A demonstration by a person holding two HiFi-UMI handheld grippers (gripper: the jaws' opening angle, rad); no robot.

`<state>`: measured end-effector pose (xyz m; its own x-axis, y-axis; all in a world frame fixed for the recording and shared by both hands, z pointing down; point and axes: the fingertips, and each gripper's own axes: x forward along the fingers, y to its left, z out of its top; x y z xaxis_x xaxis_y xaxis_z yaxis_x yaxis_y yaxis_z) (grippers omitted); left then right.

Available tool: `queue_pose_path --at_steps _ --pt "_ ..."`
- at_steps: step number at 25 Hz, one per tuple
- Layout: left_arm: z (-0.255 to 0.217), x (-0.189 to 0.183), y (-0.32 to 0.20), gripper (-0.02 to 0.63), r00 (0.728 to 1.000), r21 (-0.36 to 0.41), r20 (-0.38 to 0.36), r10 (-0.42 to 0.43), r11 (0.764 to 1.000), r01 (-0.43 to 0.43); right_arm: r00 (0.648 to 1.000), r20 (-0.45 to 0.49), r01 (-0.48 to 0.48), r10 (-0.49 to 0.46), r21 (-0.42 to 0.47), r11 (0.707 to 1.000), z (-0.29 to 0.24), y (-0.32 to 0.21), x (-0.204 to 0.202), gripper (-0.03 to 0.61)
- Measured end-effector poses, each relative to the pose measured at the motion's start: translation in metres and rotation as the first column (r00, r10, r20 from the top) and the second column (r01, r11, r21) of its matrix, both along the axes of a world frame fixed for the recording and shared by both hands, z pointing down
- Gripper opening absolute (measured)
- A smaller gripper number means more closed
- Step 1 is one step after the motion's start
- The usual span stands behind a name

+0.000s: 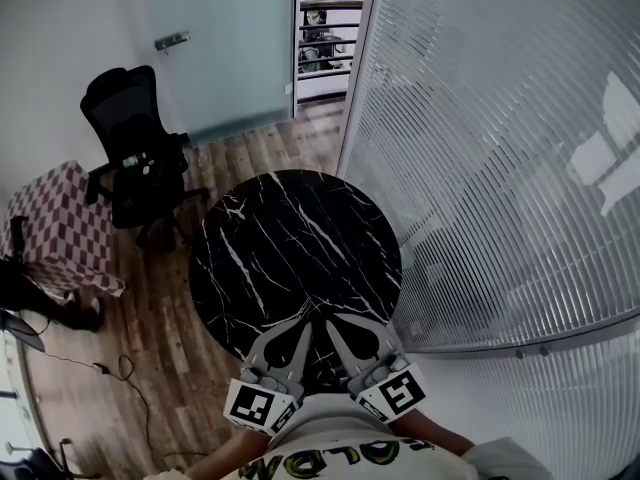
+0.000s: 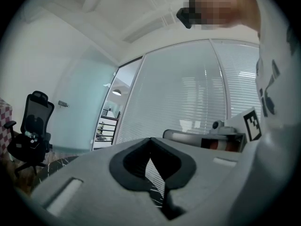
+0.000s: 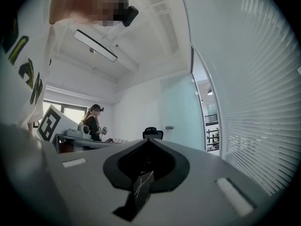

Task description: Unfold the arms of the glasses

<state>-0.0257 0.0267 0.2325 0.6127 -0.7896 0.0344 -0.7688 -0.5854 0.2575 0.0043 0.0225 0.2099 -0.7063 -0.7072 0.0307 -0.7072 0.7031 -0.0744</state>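
No glasses show in any view. The round black marble table (image 1: 290,258) lies bare before me. My left gripper (image 1: 303,325) and right gripper (image 1: 326,325) hang side by side over its near edge, tips almost touching each other. In the left gripper view the left gripper (image 2: 150,142) has its jaws together with nothing between them, and the right gripper's body (image 2: 211,138) shows beside it. In the right gripper view the right gripper (image 3: 146,142) is likewise shut and empty, with a sliver of the marble table seen through the gap below its tips.
A ribbed glass partition (image 1: 500,168) curves along the table's right side. A black office chair (image 1: 135,153) and a checkered-cloth seat (image 1: 65,228) stand at the left on the wooden floor. A frosted door (image 1: 230,48) is at the back. A person (image 3: 92,124) stands far off.
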Motion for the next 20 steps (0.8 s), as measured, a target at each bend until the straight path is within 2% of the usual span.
queue_pose_path --at_steps 4,14,20 --pt "0.004 0.001 -0.001 0.003 1.0 -0.015 0.011 -0.003 1.0 0.003 1.0 -0.008 0.001 -0.001 -0.017 1.0 0.005 -0.002 0.003 0.002" --pt "0.046 0.004 0.008 0.003 1.0 -0.121 0.025 -0.002 0.993 0.005 0.999 -0.037 0.009 -0.014 -0.123 0.992 0.045 0.012 0.01 0.002" --pt "0.055 0.005 0.01 0.003 0.999 -0.126 0.051 -0.004 0.992 0.011 0.999 -0.051 -0.002 -0.005 -0.146 0.989 0.06 0.014 0.015 0.002"
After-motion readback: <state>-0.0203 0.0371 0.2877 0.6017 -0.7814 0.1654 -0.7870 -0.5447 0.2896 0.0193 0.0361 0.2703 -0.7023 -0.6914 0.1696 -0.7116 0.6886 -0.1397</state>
